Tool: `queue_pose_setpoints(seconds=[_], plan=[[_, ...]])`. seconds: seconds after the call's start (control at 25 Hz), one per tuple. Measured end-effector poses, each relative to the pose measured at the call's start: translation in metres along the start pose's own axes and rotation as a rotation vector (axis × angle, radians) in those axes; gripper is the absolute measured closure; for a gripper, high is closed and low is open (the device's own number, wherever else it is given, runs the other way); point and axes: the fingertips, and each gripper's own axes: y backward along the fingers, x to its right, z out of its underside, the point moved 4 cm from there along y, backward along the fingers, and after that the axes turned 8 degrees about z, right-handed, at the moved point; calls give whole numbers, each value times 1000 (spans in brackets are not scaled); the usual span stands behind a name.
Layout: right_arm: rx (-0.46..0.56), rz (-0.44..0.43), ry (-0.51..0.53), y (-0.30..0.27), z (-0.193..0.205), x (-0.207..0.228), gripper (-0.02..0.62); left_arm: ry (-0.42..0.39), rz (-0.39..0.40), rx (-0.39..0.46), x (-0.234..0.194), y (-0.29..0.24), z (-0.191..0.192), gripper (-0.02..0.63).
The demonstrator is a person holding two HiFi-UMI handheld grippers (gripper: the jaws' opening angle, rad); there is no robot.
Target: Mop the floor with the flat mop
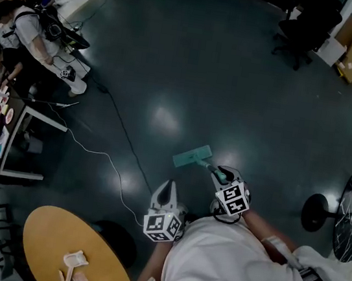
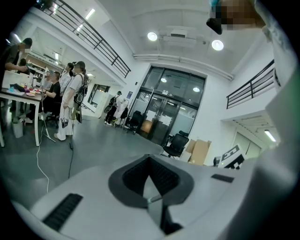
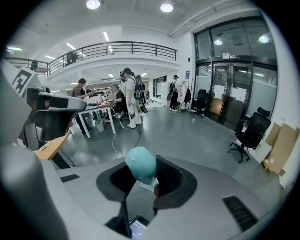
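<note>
Dark floor [image 1: 250, 82] lies open ahead. Flat mop [image 1: 192, 157] has pad flat on floor, just ahead of person. Right gripper [image 3: 149, 183] clamped on teal handle end [image 3: 140, 163]. Left gripper [image 2: 150, 164] closed, empty, off handle. Risk: single-gripper hold lets handle twist or slip. Pad swept left could snag white cable [image 1: 98, 153].

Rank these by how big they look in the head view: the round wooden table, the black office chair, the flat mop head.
1. round wooden table: largest, though it is also nearest the camera.
2. black office chair: farther off.
3. flat mop head: smallest.
</note>
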Motion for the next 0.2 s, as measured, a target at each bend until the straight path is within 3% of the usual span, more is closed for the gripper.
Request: queue_pose_setpoints(seconds=[0.2], plan=[[3,-6,12,0,-1,-3,483,-6,3,-2,0,-1,0,601]])
